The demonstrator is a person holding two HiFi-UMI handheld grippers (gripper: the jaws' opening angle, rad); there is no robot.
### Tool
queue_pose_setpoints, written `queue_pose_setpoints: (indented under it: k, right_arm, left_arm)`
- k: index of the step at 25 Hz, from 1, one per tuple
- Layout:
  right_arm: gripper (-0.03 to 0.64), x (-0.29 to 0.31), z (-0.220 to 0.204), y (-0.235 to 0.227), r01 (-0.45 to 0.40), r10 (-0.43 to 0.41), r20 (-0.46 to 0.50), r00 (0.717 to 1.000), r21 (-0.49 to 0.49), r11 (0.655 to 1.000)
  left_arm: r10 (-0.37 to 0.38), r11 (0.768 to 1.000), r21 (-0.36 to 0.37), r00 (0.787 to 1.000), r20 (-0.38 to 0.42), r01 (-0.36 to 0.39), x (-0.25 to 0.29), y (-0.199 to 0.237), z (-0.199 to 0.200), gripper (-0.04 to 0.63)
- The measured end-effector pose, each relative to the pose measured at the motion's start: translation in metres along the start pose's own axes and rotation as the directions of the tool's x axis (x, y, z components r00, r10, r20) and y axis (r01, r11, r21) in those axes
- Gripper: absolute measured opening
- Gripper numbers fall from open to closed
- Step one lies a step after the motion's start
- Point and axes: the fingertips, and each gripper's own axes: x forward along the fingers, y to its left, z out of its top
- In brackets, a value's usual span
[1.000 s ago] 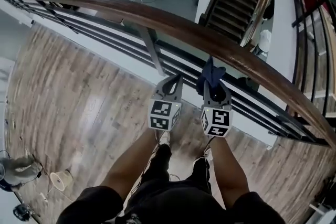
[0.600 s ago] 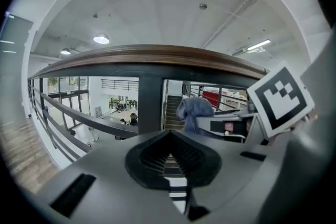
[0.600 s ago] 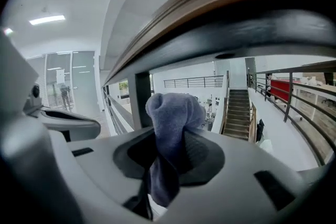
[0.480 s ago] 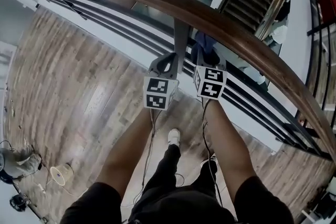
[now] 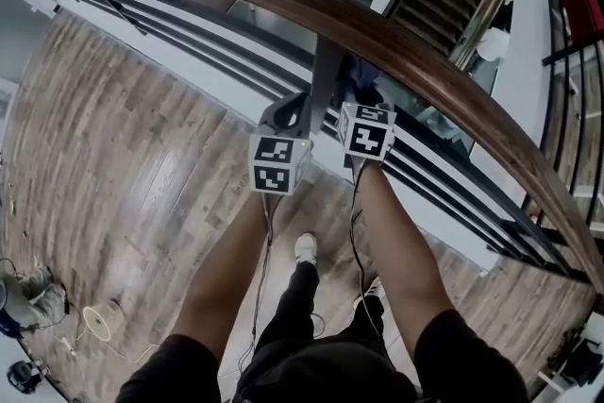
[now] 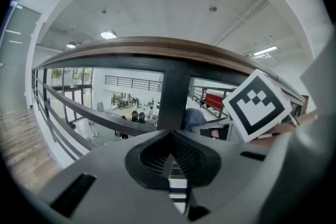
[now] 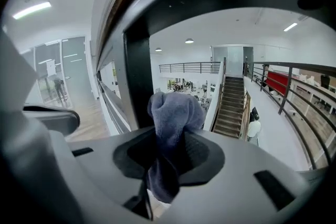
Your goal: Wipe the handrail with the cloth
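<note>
Grips a bunched blue-grey terry cloth (image 7: 173,113) in the right hand-held gripper (image 7: 167,160), jaws pinched on the middle of the wad, a rounded tuft poking out ahead and a tail hanging back between them. Holds the left hand-held gripper (image 6: 170,157) with jaws pressed together on nothing, just beside the right one. Points both up toward the curved brown wooden handrail (image 5: 406,52), from below and on the near side of it. Puts the cloth close to the dark metal post (image 5: 326,71) under the rail, tuft beside the post and apart from the wood above; shows no contact with the rail in any view. Stands over a pale wood-plank floor (image 5: 142,156).

Reads as a moment short of wiping: cloth in hand and lifted near the work, but not laid on the rail. Cannot tell from the even sheen of the wood whether any stretch has been wiped. Judged as left to do:
- raise the tuft onto the top of the rail
- press it down
- draw it along the length, probably with more cloth exposed than the small tuft now offers

Leaves the left hand-held gripper no evident job yet.
</note>
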Motion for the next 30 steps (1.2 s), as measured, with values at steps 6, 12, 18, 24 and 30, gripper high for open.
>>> queue_pose_setpoints:
  k: [6,12,18,24,30]
  right_arm:
    - [0.109,-0.021,-0.010,-0.033,0.018,-0.018,-0.022,1.000,-0.008,1.000]
    - [0.107,-0.061,-0.035,-0.099,0.067,-0.067,-0.013,0.998,0.010,0.998]
    - [0.107,-0.094,-0.054,-0.157,0.118,-0.117,-0.012,0.993,0.014,0.993]
    - [0.107,-0.133,-0.079,-0.217,0.161,-0.160,-0.037,0.986,0.035,0.986]
    - [0.109,-0.189,-0.105,-0.290,0.213,-0.211,-0.045,0.977,0.065,0.975]
  left_arm:
    - [-0.019,1.000,0.024,1.000,0.003,0.019,0.003,-0.036,-0.005,-0.002]
    - [-0.078,0.997,0.024,0.997,0.010,0.077,0.012,-0.103,-0.017,-0.002]
    - [-0.123,0.992,0.020,0.992,-0.014,0.123,0.025,-0.169,-0.030,-0.002]
    - [-0.168,0.985,0.041,0.985,-0.038,0.169,0.027,-0.236,-0.031,-0.002]
    - [-0.226,0.974,0.002,0.969,-0.094,0.227,0.018,-0.321,-0.038,-0.002]
